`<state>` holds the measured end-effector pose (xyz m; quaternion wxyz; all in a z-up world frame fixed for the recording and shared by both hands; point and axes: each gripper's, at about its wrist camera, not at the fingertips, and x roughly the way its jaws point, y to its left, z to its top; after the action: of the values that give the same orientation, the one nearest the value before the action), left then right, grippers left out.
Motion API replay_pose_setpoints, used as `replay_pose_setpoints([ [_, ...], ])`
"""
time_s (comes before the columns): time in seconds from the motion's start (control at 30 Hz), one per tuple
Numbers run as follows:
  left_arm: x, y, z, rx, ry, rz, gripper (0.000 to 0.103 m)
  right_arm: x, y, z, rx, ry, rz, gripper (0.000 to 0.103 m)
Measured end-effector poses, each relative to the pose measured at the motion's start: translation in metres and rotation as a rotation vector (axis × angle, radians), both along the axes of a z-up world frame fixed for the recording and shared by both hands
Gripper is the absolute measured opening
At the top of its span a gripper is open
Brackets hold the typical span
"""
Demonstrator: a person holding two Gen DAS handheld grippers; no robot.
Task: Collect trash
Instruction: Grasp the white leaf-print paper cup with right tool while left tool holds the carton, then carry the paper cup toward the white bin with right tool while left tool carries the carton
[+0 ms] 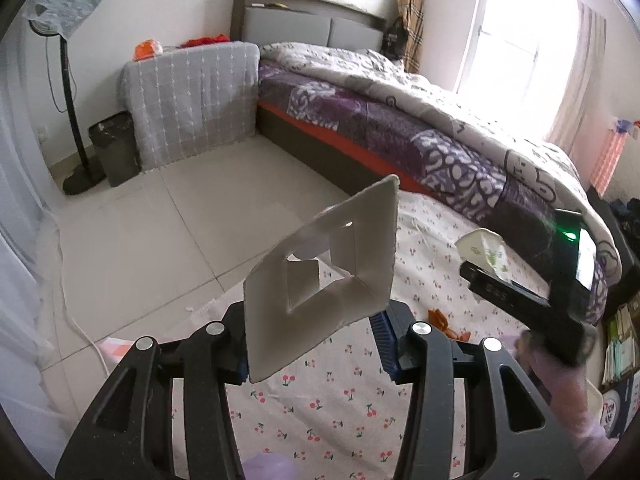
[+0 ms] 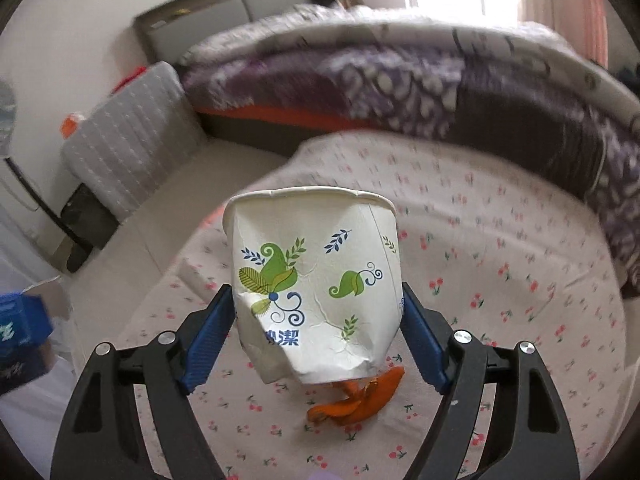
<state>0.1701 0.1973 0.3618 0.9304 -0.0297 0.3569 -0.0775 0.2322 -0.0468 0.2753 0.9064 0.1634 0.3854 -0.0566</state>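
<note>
Between the blue pads of the left gripper (image 1: 316, 344), as seen from the left wrist, a flattened white carton piece (image 1: 320, 276) with a cut-out window is clamped; the jaws are drawn partway in and the piece is pinched at its lower edges, standing up above the fingers. Below it a cherry-print sheet (image 1: 344, 408) is spread, with pale floor tiles (image 1: 132, 248) beyond. To the right, the right gripper (image 1: 492, 264) is seen from the side with a crumpled paper cup (image 1: 482, 250) at its tip, a green light showing on its body. Scraps of orange peel (image 1: 440, 318) lie on the sheet between the two tools. A dark waste bin (image 1: 114, 148) stands on the tiles near the far wall, beside a grey-covered piece of furniture (image 1: 192, 100), and a bed (image 1: 400, 112) with a purple quilt fills the background.

From the right wrist, the paper cup (image 2: 316, 288), printed with green leaves and blue scrolls, is held between the blue pads of the right gripper (image 2: 316, 340); the jaws are set wide and pressed against its dented sides, rim away from the camera. Orange peel (image 2: 356, 400) is seen on the cherry-print sheet (image 2: 480, 280) just under the cup. The background is blurred, but the bin (image 2: 86, 220) can be made out at the left.
</note>
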Motion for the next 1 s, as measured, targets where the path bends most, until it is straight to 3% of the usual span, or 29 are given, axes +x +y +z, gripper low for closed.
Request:
replay_pose_setpoints([
  [0.33,-0.012,-0.011,0.001,-0.012,-0.038,0.019,0.045,-0.080,-0.003,0.034,-0.062,-0.116,0.045,0.078],
  [0.63,-0.036,-0.043,-0.001,-0.002,-0.059,-0.020,0.045,-0.146,-0.037,0.036,-0.080,-0.141,0.030,0.078],
  [1.0,-0.059,-0.099,-0.011,0.036,-0.067,-0.116,0.045,-0.196,-0.092,0.027,-0.109,-0.147,-0.053,0.078],
])
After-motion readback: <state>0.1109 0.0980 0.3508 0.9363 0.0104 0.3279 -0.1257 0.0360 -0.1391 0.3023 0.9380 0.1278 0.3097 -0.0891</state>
